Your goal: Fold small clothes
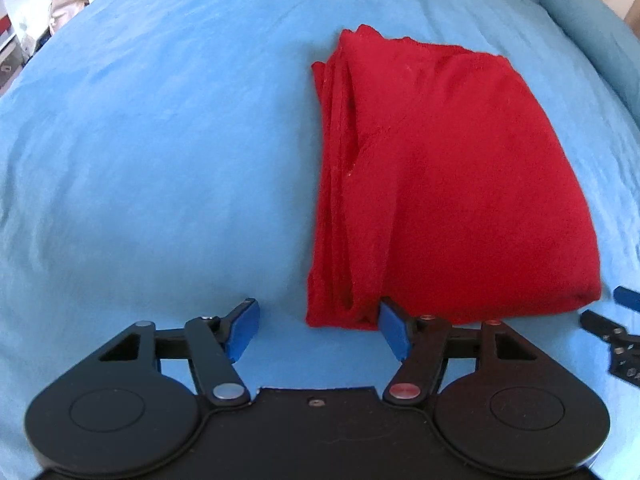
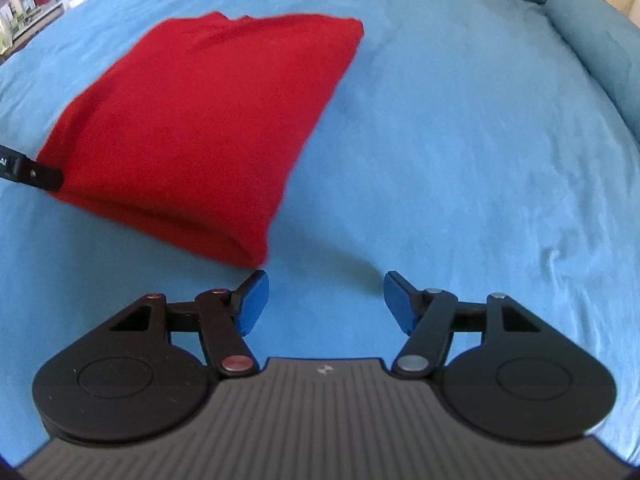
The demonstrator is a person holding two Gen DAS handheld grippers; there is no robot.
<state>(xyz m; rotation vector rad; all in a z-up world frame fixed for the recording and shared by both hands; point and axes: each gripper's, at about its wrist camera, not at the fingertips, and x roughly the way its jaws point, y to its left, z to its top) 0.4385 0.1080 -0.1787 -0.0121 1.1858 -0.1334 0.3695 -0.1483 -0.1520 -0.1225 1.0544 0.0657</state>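
A red garment (image 1: 448, 184) lies folded into a compact stack on the blue bedsheet (image 1: 160, 160). In the left wrist view it is ahead and to the right. My left gripper (image 1: 320, 330) is open and empty, its right pad at the garment's near left corner. In the right wrist view the garment (image 2: 200, 128) lies ahead and to the left on the sheet (image 2: 460, 160). My right gripper (image 2: 324, 304) is open and empty, just off the garment's near right corner. The left gripper's fingertip (image 2: 38, 174) shows at the garment's left edge.
A teal pillow or rolled blanket (image 2: 592, 36) lies along the far right of the bed. Shelves and room clutter (image 2: 24, 4) show beyond the far left edge. The right gripper's fingers (image 1: 612, 320) show at the right edge of the left wrist view.
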